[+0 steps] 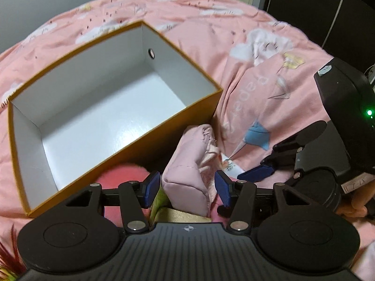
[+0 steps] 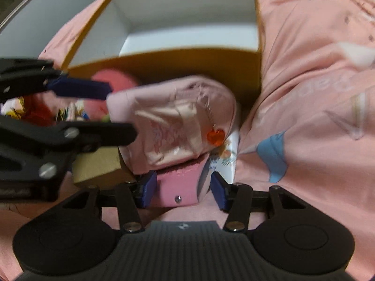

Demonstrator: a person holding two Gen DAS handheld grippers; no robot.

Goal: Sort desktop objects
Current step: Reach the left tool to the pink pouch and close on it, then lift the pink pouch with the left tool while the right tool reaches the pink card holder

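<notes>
A: What can be counted?

B: One orange box point(image 1: 131, 145), white inside, is seen at left; one padded pink pouch point(image 1: 187, 182) lies just beside its near wall, on the pink bedspread point(image 1: 257, 46).

A: And the grippers?

B: The left gripper point(image 1: 187, 187) is held low, its jaws spread either side of the pouch. The right gripper point(image 2: 182, 189) is likewise parted, around a pink block point(image 2: 180, 187) under the pouch.

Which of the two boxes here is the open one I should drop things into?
The orange box with white inner walls: it stands open-topped on the pink bedding. The small pink box, between the right gripper fingers, appears closed.
</notes>
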